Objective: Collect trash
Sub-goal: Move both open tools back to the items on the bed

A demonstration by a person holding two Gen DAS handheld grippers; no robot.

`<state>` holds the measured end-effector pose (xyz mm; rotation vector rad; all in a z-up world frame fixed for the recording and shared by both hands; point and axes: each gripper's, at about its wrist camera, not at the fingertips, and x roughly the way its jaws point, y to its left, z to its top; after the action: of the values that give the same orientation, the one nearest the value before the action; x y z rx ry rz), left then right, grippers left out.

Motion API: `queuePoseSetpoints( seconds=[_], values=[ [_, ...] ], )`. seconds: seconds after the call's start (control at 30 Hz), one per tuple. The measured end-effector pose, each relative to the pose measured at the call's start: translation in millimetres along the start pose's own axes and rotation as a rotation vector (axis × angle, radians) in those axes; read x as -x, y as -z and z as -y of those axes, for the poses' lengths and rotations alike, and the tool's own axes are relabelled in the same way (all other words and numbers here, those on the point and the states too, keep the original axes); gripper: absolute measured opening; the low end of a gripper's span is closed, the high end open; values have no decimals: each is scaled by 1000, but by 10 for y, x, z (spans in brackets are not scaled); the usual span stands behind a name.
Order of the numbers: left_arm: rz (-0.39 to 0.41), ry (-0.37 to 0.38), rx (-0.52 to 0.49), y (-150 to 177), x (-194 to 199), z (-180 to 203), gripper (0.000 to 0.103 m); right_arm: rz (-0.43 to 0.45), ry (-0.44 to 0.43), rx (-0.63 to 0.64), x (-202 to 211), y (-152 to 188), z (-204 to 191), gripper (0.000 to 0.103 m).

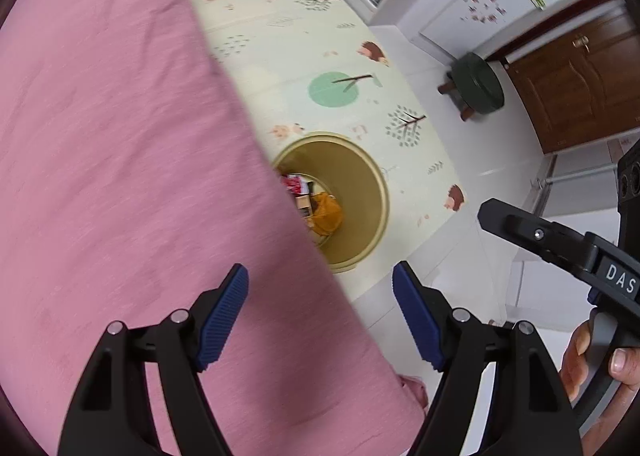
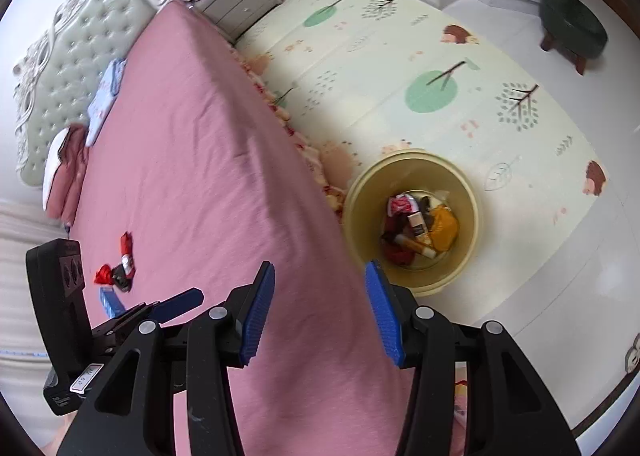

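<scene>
Yellow plastic forms the round bin (image 2: 412, 216), which stands upright on the patterned play mat (image 2: 460, 56) right of centre in the right wrist view, close beside the bed's edge, its mouth facing up. Crumpled wrappers, an orange bag and one pale tube lying diagonally are seen inside. Four or so small pieces of trash (image 2: 116, 276), red, black and blue, are left on the pink woven bedsheet (image 2: 192, 144) at lower left. Both grippers are seen empty: the left gripper (image 1: 320, 320) has ribbed blue pads spread wide, and the right gripper (image 2: 320, 312) is held partly apart. One green round stool (image 2: 572, 24) stands at upper right.
</scene>
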<state>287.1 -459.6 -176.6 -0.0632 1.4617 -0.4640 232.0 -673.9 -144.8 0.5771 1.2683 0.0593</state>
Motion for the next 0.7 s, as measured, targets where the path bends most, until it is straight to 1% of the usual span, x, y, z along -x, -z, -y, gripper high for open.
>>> queuePoseSetpoints(
  seconds=[0.1,0.3,0.4,0.57,0.7],
  values=[
    [24,-2,51,106,166,-280,74,-12,-10,34,-55,86,-237,47],
    [76,-23,152,365,469,-813,74,-52,-32,122,-257,330,-839,47],
    [103,-52,207,560,638,-1135,74,-79,-42,165,-378,462,-1110,47],
    [129,-73,283,829,851,-1601,74,-131,-62,253,-633,718,-1644,47],
    [144,-92,356,1072,983,-2005,74,-163,-71,315,-797,883,-1987,47]
  ],
)
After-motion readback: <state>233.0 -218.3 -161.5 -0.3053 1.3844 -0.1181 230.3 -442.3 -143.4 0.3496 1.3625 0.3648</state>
